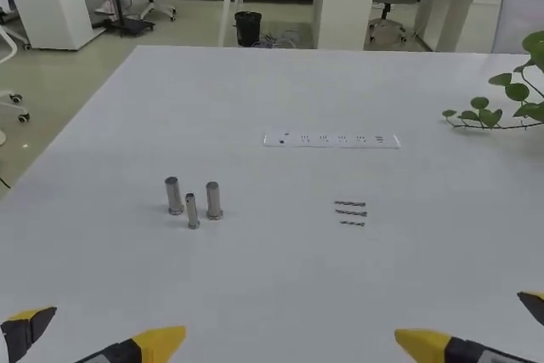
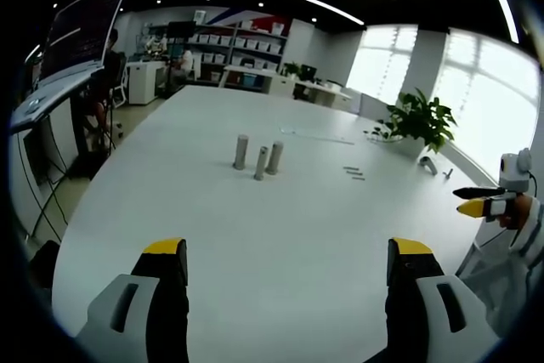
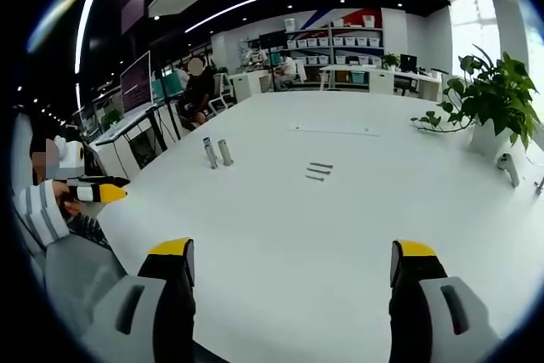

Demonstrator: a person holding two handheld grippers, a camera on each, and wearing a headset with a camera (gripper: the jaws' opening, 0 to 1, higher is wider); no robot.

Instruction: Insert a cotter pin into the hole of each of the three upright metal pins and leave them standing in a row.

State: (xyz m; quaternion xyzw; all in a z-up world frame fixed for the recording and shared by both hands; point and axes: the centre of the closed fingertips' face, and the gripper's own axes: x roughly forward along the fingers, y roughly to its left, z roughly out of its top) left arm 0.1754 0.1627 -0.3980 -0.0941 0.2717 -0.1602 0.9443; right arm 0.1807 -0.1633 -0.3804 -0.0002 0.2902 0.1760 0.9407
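Observation:
Three upright metal pins [image 1: 192,201] stand close together on the white table [image 1: 272,278], left of centre. Three small cotter pins [image 1: 350,213] lie side by side to their right. My left gripper [image 1: 98,335] is open at the near left edge, well short of the metal pins [image 2: 261,159]. My right gripper [image 1: 480,329] is open at the near right edge, short of the cotter pins [image 3: 319,172]. Both hold nothing. From the left gripper view [image 2: 287,252] the right gripper [image 2: 480,201] shows at far right. From the right gripper view [image 3: 293,251] the left gripper [image 3: 98,189] shows at far left.
A white power strip [image 1: 331,140] lies flat beyond the pins. A leafy plant [image 1: 510,99] reaches in at the far right edge, with a small grey object [image 3: 507,167] near its pot. Desks, chairs and shelves stand beyond the table.

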